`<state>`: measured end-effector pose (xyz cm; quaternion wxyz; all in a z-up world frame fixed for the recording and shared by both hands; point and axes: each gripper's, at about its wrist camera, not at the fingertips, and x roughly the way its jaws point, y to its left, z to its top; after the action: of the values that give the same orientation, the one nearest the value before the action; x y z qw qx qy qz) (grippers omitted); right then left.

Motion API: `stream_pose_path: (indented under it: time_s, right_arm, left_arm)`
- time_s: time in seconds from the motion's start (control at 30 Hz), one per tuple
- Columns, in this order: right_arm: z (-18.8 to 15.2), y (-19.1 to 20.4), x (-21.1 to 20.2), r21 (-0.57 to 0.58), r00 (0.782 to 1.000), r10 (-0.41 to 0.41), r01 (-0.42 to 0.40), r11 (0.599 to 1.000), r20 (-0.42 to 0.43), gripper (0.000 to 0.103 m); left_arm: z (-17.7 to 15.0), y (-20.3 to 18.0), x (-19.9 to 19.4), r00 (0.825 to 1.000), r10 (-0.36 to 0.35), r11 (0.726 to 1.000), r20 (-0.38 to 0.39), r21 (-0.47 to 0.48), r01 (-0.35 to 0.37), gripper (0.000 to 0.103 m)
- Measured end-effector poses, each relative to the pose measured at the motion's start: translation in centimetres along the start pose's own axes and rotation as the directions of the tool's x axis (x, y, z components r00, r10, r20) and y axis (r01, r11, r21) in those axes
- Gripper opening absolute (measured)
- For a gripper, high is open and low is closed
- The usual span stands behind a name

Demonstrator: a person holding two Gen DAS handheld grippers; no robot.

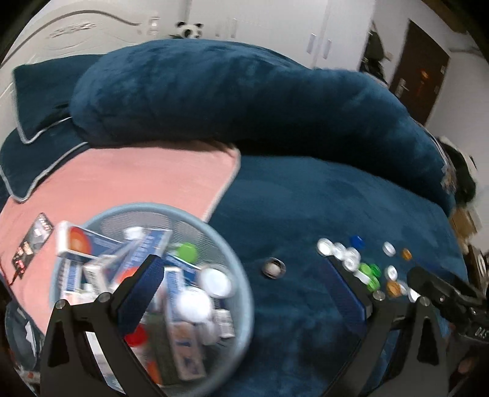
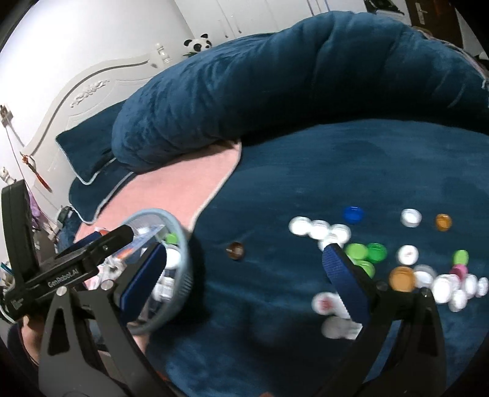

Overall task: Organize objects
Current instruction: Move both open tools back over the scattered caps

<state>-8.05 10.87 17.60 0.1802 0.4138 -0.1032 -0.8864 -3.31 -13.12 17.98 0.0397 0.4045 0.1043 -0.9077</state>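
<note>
Bedroom surroundings frame the work area: a white headboard (image 2: pixel 91 88) and a small panda toy (image 1: pixel 190 29) stand far ahead of both grippers, with a long dark blue bolster cushion (image 1: pixel 238 94) lying across the bed between them and the working zone. Both grippers operate over a dark blue plush bedspread (image 1: pixel 321 207), part of which is covered by a pink towel (image 1: pixel 128 177) ahead and to the left of the left gripper. The left gripper (image 1: pixel 247 271) has its jaws spread wide and nothing is held between them; its left finger (image 1: pixel 143 284) hangs over a light blue mesh basket (image 1: pixel 244 293) that sits directly below and slightly left of it. The basket holds blue-and-white medicine boxes (image 1: pixel 91 241), white bottle caps (image 1: pixel 195 305), one green cap (image 1: pixel 187 251) and a red cap (image 1: pixel 136 336). A single brownish ring-shaped cap (image 1: pixel 273 268) lies alone on the bedspread just ahead of the left gripper's centre line, apart from the basket. The right gripper (image 2: pixel 244 259) is likewise wide open and empty. To its right and ahead lies a scattered group of loose bottle caps (image 2: pixel 382 256): mostly white, with several green (image 2: pixel 356 252), one blue (image 2: pixel 354 213) and two orange (image 2: pixel 402 278). Some of these caps touch each other; the blue one lies apart at the far edge of the group. In the right wrist view the basket appears to the left, beyond the right gripper's left finger, with the left gripper's black body (image 2: pixel 76 262) over it. Motion blur prevents reading the box labels.
</note>
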Motion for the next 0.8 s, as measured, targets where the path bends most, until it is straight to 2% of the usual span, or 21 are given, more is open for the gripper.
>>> stream_pose_path:
  time_s: [0.27, 0.47, 0.63, 0.8]
  right_arm:
    - [-2.6, -5.8, -1.9, -0.029, 0.991, -0.127, 0.126, 0.992, -0.041, 0.103]
    - [-6.2, -9.6, -0.3, -0.011, 0.974, -0.198, 0.198, 0.980, -0.107, 0.103]
    - [-8.8, -9.8, 2.0, -0.102, 0.953, -0.249, 0.234, 0.967, -0.173, 0.103]
    - [-10.3, -11.1, 2.5, -0.093, 0.932, -0.289, 0.276, 0.957, -0.218, 0.103]
  left_arm:
    - [-2.5, -5.7, 3.0, 0.994, -0.053, 0.992, -0.094, 0.109, 0.063, 0.102]
    - [-4.6, -8.1, 5.1, 0.984, -0.081, 0.987, -0.159, 0.128, 0.102, 0.102]
    - [-6.4, -9.6, 6.8, 0.971, -0.104, 0.981, -0.215, 0.140, 0.136, 0.102]
    - [-8.2, -11.8, 8.7, 0.952, -0.150, 0.969, -0.266, 0.150, 0.195, 0.102]
